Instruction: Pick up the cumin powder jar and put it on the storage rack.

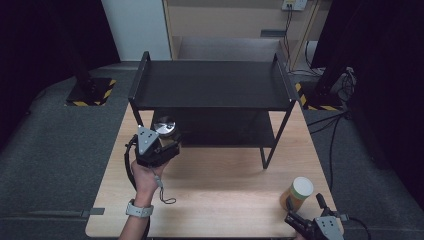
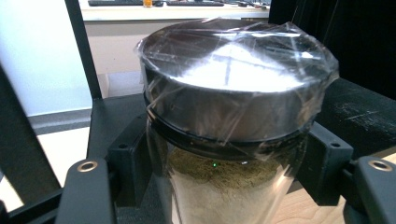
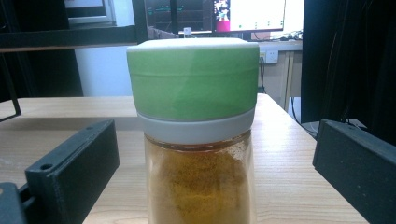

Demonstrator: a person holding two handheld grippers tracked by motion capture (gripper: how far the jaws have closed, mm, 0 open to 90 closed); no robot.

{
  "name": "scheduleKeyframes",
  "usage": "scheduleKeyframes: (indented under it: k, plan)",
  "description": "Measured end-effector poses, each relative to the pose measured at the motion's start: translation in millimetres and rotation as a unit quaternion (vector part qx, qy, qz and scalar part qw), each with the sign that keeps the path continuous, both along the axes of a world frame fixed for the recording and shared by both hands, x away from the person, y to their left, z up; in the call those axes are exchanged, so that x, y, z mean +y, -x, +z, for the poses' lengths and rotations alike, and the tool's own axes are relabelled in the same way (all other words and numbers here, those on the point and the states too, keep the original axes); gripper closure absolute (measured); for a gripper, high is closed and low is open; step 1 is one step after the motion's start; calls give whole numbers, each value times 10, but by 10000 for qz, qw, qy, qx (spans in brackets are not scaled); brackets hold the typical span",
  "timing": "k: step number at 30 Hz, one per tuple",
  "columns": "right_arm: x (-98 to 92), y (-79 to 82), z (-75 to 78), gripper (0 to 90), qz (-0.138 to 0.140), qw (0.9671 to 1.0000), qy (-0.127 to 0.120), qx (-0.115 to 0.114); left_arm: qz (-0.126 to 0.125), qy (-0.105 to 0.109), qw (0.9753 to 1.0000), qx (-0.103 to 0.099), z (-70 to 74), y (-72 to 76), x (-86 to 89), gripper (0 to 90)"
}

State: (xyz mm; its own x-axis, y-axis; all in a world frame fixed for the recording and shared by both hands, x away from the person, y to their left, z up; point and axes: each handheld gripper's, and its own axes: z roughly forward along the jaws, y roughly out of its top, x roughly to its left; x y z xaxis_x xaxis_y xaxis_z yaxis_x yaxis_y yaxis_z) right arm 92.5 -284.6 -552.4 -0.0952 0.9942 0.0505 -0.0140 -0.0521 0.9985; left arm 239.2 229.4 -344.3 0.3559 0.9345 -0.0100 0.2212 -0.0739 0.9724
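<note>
My left gripper (image 1: 166,136) is shut on a glass jar (image 2: 224,186) of pale and greenish powder, its silver lid (image 1: 165,125) wrapped in clear film. The pads (image 2: 128,163) press its sides just below the lid. The jar is at the front left corner of the black rack's lower shelf (image 1: 225,131); I cannot tell if it rests there. At the table's near right corner, my right gripper (image 1: 304,204) stands open around a jar of orange-yellow powder (image 3: 201,182) with a green and white cap (image 1: 302,187). There are gaps on both sides.
A black two-tier metal rack (image 1: 212,84) takes up the back half of the wooden table (image 1: 225,190). Its front right leg (image 1: 267,155) stands on the tabletop. Cables (image 1: 330,120) run over the floor to the right.
</note>
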Motion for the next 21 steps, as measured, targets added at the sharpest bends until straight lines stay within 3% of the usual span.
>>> scheduleKeyframes:
  k: [8,18,21]
  plan:
    - [8,4,-3,7,-23,10000,-1,-9,15,-15,10000,40,-13,-85,-29,297]
    - [15,4,-6,7,-38,10000,26,-19,233,-33,9996,137,-6,-186,-113,297]
    - [21,6,-9,6,-41,10000,37,-28,211,103,9995,207,-6,-225,-99,297]
